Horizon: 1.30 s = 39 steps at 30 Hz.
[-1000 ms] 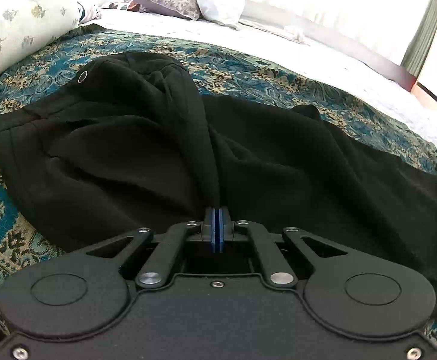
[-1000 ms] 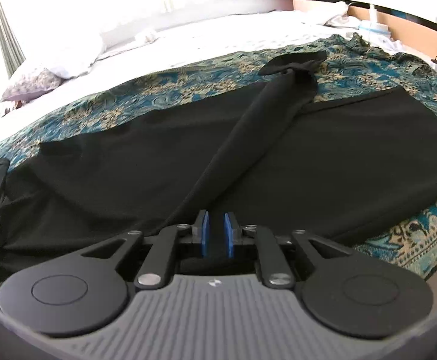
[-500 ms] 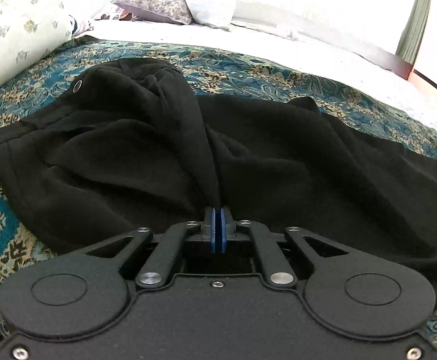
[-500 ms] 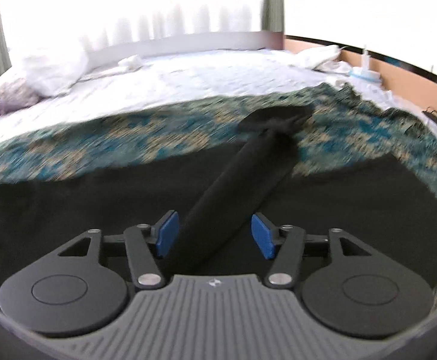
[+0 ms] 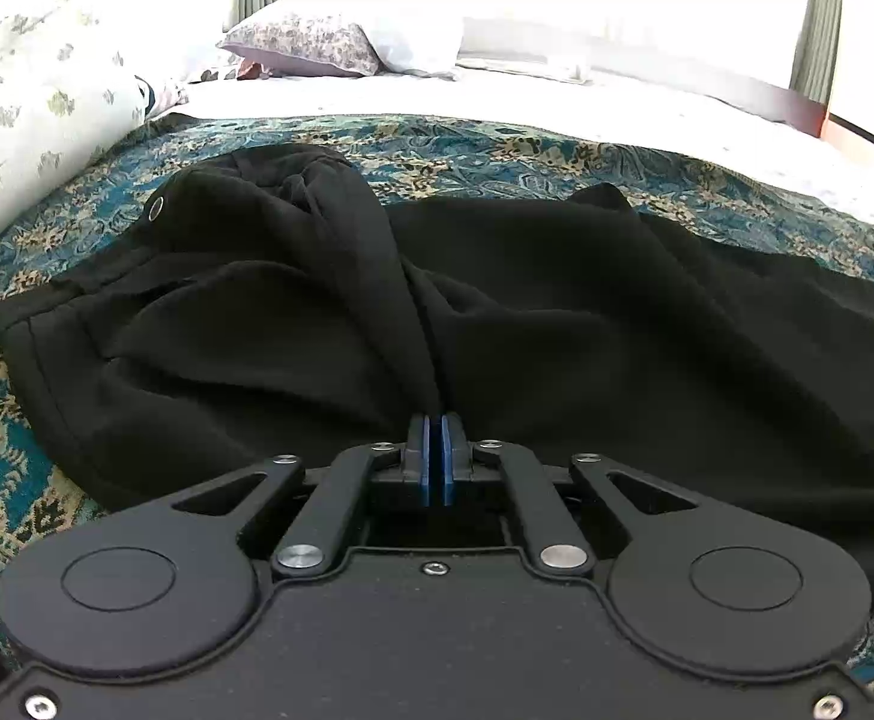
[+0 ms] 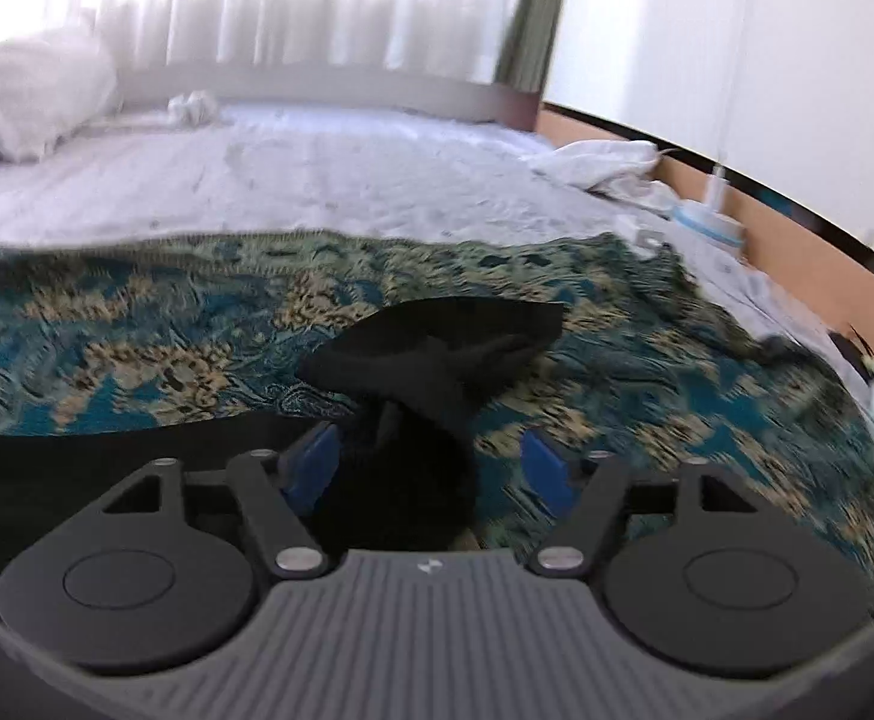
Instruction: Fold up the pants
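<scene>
The left gripper is pinching a ridge of the black pants, its two blue pads pressed together with a thin fold of cloth running up from between them. From that pinch the fabric is rising in a tight crease toward the bunched waistband end, where a small metal eyelet is showing at the upper left of the heap. The rest of the garment is spreading out to both sides of the crease, lying rumpled across the teal and gold patterned bedspread. A pale floral cushion is sitting at the far left, and a patterned pillow is resting on the white sheet behind the bedspread. The right gripper has just been opening, and its blue pads are now standing wide apart with a dark, bunched end of a pant leg lying loose between them; the left pad is sitting just beside the cloth, and the blur makes it impossible to say whether it is touching. That leg end is lying crumpled on the bedspread, with its cuff spreading out beyond the fingers. A wider black stretch of the pants is running off to the left edge of the right wrist view. Farther back, white sheets are covering the mattress, and a curtained window is glowing behind.
</scene>
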Each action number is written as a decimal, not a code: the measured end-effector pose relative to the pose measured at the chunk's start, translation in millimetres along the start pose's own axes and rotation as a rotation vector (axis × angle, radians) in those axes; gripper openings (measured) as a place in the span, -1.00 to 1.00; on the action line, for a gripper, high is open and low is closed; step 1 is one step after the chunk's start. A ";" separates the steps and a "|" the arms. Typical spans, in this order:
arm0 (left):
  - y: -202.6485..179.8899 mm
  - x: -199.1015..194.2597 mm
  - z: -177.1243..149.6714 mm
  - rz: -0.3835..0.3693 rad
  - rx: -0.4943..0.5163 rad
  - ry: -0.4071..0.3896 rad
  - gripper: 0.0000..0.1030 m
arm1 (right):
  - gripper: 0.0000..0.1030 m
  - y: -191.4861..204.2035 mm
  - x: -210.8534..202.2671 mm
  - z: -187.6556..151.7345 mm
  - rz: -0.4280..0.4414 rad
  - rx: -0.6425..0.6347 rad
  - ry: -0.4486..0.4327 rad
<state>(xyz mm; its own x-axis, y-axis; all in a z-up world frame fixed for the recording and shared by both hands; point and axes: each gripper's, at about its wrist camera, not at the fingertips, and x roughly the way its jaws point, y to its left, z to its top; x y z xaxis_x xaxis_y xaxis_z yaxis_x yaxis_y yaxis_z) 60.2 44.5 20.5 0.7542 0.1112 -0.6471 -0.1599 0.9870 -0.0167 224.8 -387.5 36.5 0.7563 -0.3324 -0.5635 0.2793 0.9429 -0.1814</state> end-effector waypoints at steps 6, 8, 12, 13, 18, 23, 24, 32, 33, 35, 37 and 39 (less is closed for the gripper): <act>1.2 1.0 0.3 -0.004 -0.009 0.005 -0.88 | -0.46 -1.6 48.9 7.3 -0.161 0.047 0.095; 0.7 1.6 0.4 -0.001 -0.007 0.004 -0.88 | -0.87 -18.2 50.2 7.0 -0.155 0.170 0.128; 0.2 0.7 0.4 0.005 -0.002 0.005 -0.88 | -0.88 -44.2 21.2 -2.7 -0.197 0.273 0.069; 1.1 0.9 0.8 0.002 -0.006 0.007 -0.88 | -0.88 -54.0 8.7 -7.9 -0.191 0.316 0.053; 10.5 1.5 4.1 -0.029 -0.048 0.027 -0.87 | -0.87 -96.2 -58.4 -51.0 -0.206 0.464 -0.013; 17.6 1.8 6.6 -0.052 -0.080 0.047 -0.86 | -0.85 -130.8 -109.8 -107.9 -0.221 0.590 -0.010; 18.4 1.4 6.7 -0.053 -0.083 0.049 -0.86 | -0.84 -135.2 -113.4 -117.3 -0.225 0.598 -0.003; 21.4 -2.3 7.3 -0.047 -0.082 0.064 -0.86 | -0.44 -160.4 -133.0 -158.0 -0.221 0.715 -0.037; 22.4 -2.7 7.1 -0.048 -0.082 0.065 -0.86 | -0.33 -160.3 -135.8 -158.0 -0.226 0.716 -0.045; 23.3 -3.7 7.0 -0.048 -0.078 0.066 -0.86 | -0.05 -162.9 -140.9 -159.0 -0.236 0.723 -0.063; 23.0 -4.7 6.7 -0.046 -0.070 0.066 -0.86 | 0.28 -166.8 -145.2 -160.4 -0.249 0.737 -0.084; 22.9 -5.6 6.1 -0.047 -0.066 0.067 -0.86 | 0.38 -172.8 -148.9 -163.3 -0.246 0.763 -0.109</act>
<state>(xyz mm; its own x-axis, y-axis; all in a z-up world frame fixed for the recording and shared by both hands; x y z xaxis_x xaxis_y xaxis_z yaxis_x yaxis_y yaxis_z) 56.3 67.2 28.4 0.7183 0.0547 -0.6936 -0.1683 0.9809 -0.0970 -32.6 -497.6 20.2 0.6631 -0.5657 -0.4902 0.7421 0.5823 0.3320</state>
